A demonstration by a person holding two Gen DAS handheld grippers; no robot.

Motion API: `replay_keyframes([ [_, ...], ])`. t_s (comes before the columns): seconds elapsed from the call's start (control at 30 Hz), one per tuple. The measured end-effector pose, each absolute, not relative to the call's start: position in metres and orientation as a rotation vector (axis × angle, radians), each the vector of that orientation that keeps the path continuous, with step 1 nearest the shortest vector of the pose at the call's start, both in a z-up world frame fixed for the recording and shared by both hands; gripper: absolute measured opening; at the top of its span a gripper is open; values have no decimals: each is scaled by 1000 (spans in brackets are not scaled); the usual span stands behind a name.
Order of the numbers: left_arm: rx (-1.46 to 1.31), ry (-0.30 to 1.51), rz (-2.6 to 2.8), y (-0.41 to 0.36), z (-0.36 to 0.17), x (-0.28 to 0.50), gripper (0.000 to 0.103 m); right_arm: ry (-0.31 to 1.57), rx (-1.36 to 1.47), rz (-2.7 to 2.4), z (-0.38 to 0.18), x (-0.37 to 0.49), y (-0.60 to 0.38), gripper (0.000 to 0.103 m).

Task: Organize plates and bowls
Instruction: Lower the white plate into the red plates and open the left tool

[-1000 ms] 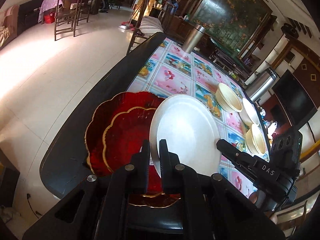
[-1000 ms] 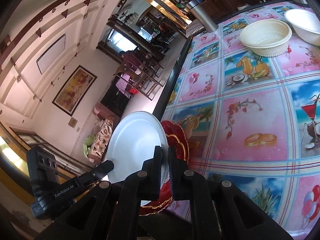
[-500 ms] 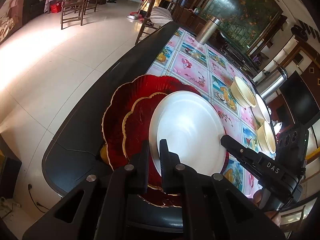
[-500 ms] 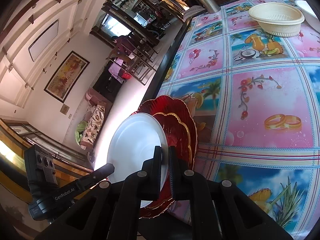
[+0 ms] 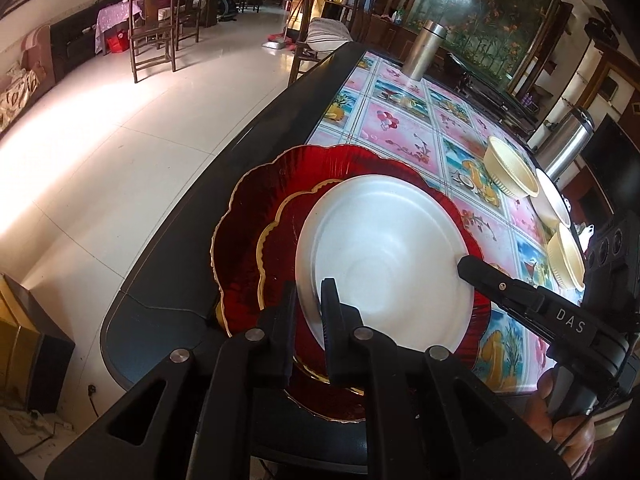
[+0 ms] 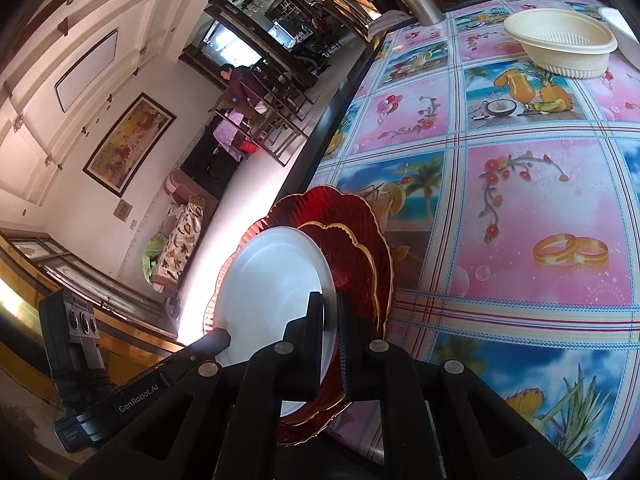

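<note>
Two tongs pinch one white plate (image 5: 384,256) by opposite rims: left tongs (image 5: 310,292) near edge, right tongs (image 6: 329,312) far edge. Plate sits over two stacked red scalloped plates (image 5: 256,216), contact unclear, at the surface (image 5: 280,128) corner. Cream bowls (image 5: 510,168) well apart.

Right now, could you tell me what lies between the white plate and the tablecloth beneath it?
Two red scalloped plates: the smaller red plate directly under the white plate, then the larger red plate on the tablecloth. The left wrist view shows it best.
</note>
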State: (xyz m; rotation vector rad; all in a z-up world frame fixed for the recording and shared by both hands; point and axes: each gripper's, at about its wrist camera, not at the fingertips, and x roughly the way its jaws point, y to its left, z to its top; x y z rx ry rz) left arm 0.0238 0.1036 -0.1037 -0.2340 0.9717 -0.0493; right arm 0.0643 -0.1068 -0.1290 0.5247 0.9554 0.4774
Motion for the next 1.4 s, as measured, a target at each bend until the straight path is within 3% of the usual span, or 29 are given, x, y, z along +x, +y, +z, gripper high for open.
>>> replay_keyframes([
  [0.73,60,801,166,87,-73,13,10,940,493,466,-131,60,-105,8],
  [0.8,86,777,200,89,-67,11,14,931,482,459,-130,60,-104,8],
  [0.87,96,758,220,93,-61,10,27,921,475,452,-130,60,-107,8],
  [0.9,90,746,229,96,-57,9,29,918,479,447,-130,59,-108,10],
  [1.23,73,705,63,55,-34,10,30,862,540,419,-119,58,-143,12],
  [1.3,87,711,-10,31,-33,12,38,852,552,400,-118,56,-154,12],
  [1.37,85,725,-79,7,-35,13,58,845,571,380,-117,55,-168,12],
  [1.4,90,734,-108,-5,-37,13,59,841,582,368,-117,53,-176,12],
])
